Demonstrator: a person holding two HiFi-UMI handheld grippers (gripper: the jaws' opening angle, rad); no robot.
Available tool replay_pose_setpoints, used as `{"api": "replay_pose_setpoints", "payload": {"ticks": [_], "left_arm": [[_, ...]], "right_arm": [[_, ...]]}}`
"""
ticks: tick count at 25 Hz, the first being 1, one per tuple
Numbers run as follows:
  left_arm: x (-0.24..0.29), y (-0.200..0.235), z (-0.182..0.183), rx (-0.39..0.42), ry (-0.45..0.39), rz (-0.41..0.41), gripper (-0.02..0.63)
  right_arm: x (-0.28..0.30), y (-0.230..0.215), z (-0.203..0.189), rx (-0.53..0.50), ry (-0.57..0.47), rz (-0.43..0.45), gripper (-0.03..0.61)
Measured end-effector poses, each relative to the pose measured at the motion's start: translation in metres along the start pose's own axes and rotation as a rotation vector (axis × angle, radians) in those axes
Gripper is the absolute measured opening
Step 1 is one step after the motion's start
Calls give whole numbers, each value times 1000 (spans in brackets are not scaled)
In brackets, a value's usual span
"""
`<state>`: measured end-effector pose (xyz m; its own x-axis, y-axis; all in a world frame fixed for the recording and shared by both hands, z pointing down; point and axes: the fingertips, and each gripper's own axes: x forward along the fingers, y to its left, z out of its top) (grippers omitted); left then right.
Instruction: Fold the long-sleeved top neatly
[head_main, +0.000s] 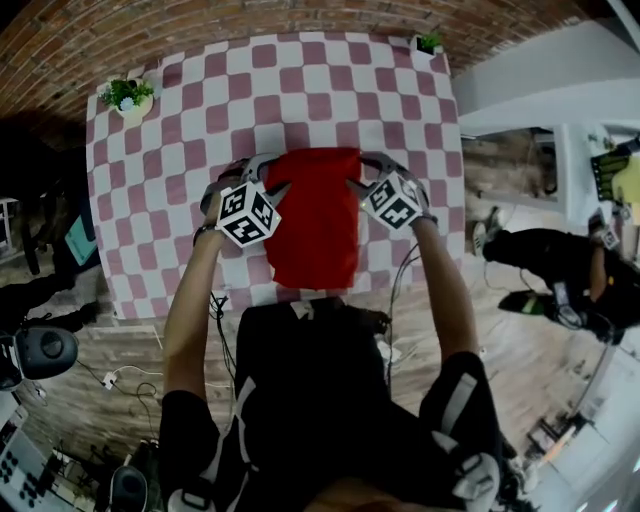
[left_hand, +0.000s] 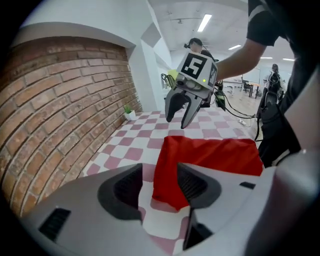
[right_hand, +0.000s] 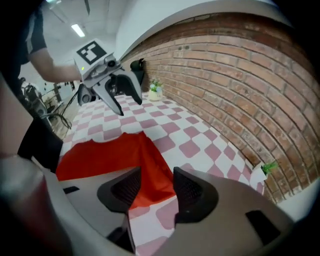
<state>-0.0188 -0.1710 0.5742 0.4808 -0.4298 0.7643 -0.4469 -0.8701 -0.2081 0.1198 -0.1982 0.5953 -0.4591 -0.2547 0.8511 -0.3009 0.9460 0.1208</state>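
Note:
The red long-sleeved top lies folded into a tall rectangle in the middle of the checked table. My left gripper hovers at its upper left corner and my right gripper at its upper right corner. In the left gripper view the jaws stand open over the corner of the red cloth, with the pads off it. The right gripper is open too, above the edge of the top. Each gripper shows in the other's view, the right one and the left one, both with spread fingers.
A potted plant stands at the table's far left corner and a smaller one at the far right corner. A brick wall runs behind the table. Cables lie on the wooden floor, and another person is at the right.

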Motion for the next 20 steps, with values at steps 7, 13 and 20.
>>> {"api": "replay_pose_setpoints", "payload": {"ticks": [7, 13, 20], "left_arm": [[57, -2, -39, 25, 127, -148, 198], [94, -5, -64, 9, 206, -233, 218], [116, -7, -77, -18, 248, -301, 236]], "right_arm": [[53, -10, -28, -113, 138, 96, 212], [85, -20, -51, -124, 220, 192, 227], [100, -23, -59, -122, 276, 272, 235]]}}
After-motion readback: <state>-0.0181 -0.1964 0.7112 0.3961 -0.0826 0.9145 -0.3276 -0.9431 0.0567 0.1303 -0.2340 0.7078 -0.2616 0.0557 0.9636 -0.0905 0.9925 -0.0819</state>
